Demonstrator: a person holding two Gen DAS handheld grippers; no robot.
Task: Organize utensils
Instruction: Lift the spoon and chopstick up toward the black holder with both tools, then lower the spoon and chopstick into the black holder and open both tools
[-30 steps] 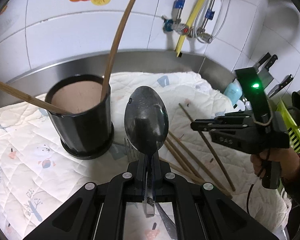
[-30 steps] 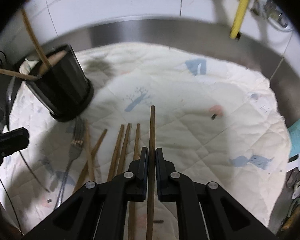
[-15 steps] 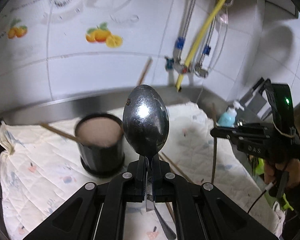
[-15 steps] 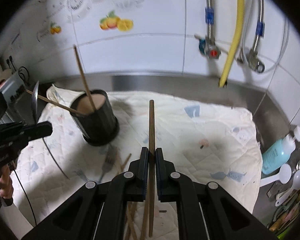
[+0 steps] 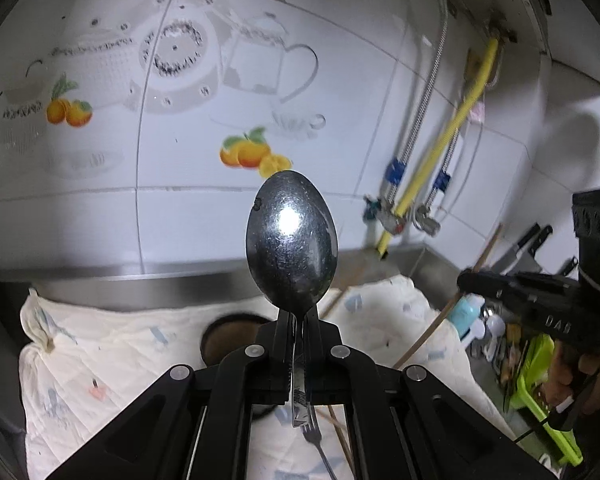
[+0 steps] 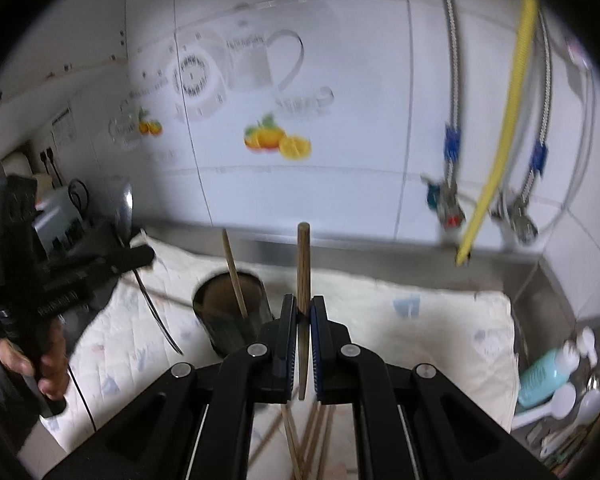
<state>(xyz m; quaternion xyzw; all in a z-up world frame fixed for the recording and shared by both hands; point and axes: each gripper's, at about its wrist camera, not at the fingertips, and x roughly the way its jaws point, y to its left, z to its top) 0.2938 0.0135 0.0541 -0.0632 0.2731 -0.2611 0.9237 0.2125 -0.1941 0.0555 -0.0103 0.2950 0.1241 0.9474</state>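
My left gripper (image 5: 296, 320) is shut on a metal spoon (image 5: 292, 240), bowl upright, raised high above the quilted cloth (image 5: 100, 360). The black utensil holder (image 5: 228, 336) sits just below and behind it, mostly hidden. My right gripper (image 6: 300, 312) is shut on a wooden chopstick (image 6: 303, 264), held upright to the right of the holder (image 6: 228, 316), which has a chopstick (image 6: 232, 268) standing in it. A fork (image 5: 316, 440) and several loose chopsticks (image 6: 304, 440) lie on the cloth under the grippers. The left gripper also shows in the right wrist view (image 6: 140, 256).
A tiled wall with pipes and a yellow hose (image 5: 432, 164) rises behind the steel counter edge (image 6: 380, 252). A blue soap bottle (image 6: 544, 376) and white spoons (image 6: 572, 400) sit at the right. A green rack (image 5: 540, 392) and knives (image 5: 528, 240) stand at the far right.
Both grippers have risen and tilted up, so the wall fills the views. The spoon and chopstick stay gripped. The holder has dropped low in both views.
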